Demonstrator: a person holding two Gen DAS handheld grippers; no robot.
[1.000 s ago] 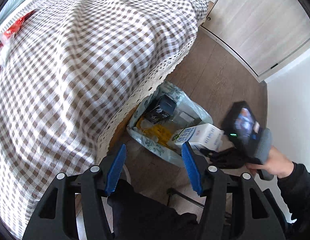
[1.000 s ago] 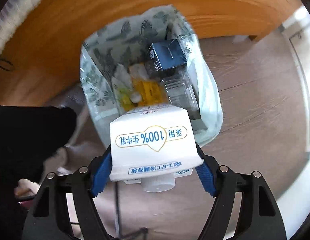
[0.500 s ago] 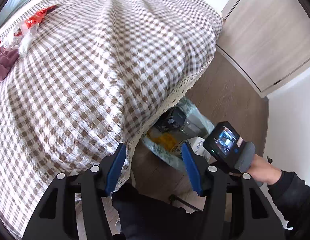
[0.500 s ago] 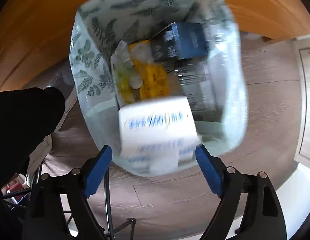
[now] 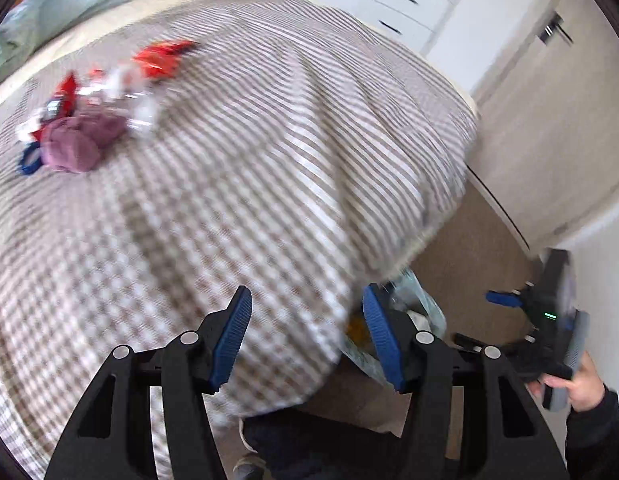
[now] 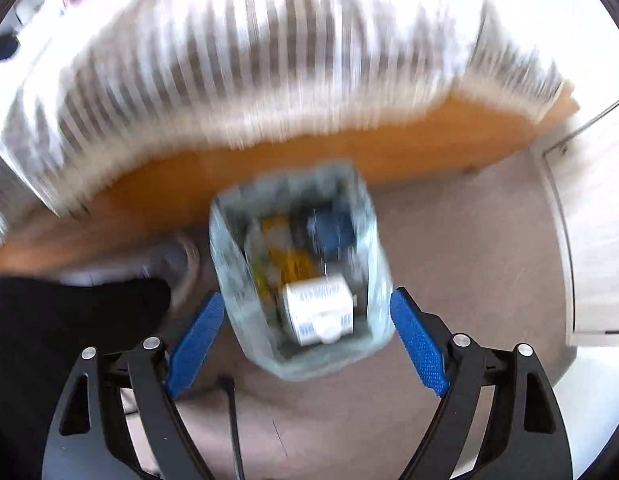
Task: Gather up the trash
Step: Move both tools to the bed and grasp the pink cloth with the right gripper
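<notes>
In the bag [image 6: 299, 272] on the floor, at the foot of the bed, a white milk carton [image 6: 318, 313] lies on top of yellow wrappers and a dark blue box, so that piece of trash looks dealt with. The right claw [image 6: 305, 338] hangs above the bag with its jaws spread wide and nothing between them; the bag mouth sits at about 12 o'clock from its tips. The left claw [image 5: 307, 338] is also spread and empty, and it points across the bed [image 5: 237, 168].

More is left, by my judgement. On the checked bedspread, at about 10 o'clock from the left claw and well apart from it, lies a small heap: red and white wrappers [image 5: 149, 66], a crumpled purple cloth [image 5: 75, 146] touching them, and a blue ring at the cloth's left edge. Motion blur hides how many pieces there are. The cloth may not be trash; I cannot tell.

The bed has a brown-and-white checked cover with a pale fringe hanging over an orange wooden frame [image 6: 349, 160]. The floor [image 6: 469, 264] is grey-brown wood. White drawers [image 5: 401, 4] stand at 1 o'clock beyond the bed, with a pale door beside them.
</notes>
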